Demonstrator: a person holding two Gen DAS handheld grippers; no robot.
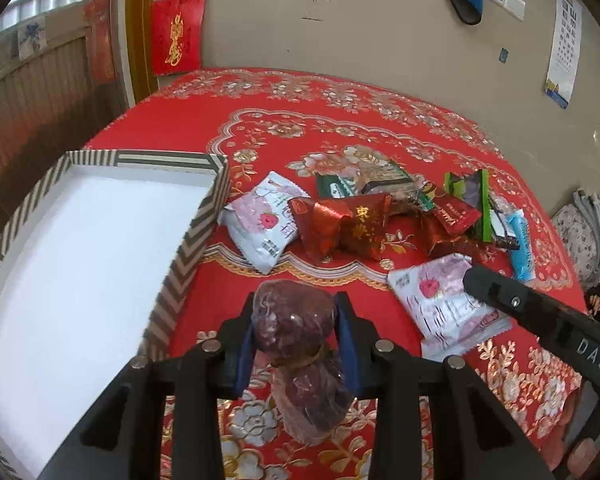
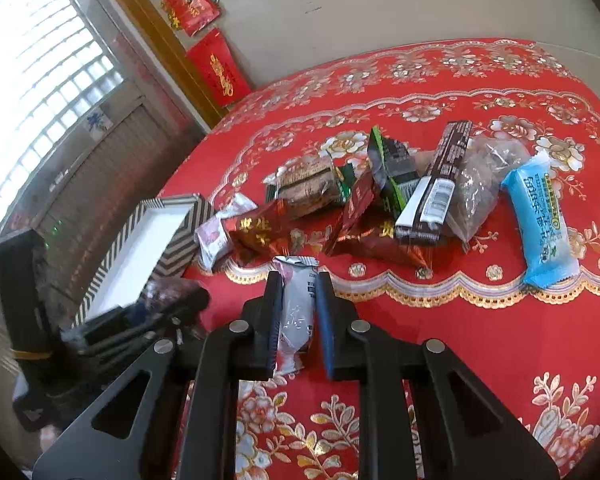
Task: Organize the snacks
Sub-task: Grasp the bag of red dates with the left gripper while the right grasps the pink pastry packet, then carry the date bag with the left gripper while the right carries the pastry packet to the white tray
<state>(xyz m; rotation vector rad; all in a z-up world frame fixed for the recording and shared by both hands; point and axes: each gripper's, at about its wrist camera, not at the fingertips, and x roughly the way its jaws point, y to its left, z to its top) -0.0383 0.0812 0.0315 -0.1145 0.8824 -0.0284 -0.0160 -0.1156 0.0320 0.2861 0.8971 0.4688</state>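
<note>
My left gripper is shut on a clear pack of dark red dates, held above the red cloth just right of the striped box, whose white inside holds nothing. My right gripper is shut on a silver-pink strawberry packet, which also shows in the left wrist view. A pile of snacks lies beyond: another strawberry packet, red foil packs, a green pack, a brown bar and a blue bar.
The table wears a red flowered cloth and stands against a beige wall. The striped box sits at the table's left edge. The left gripper shows blurred in the right wrist view.
</note>
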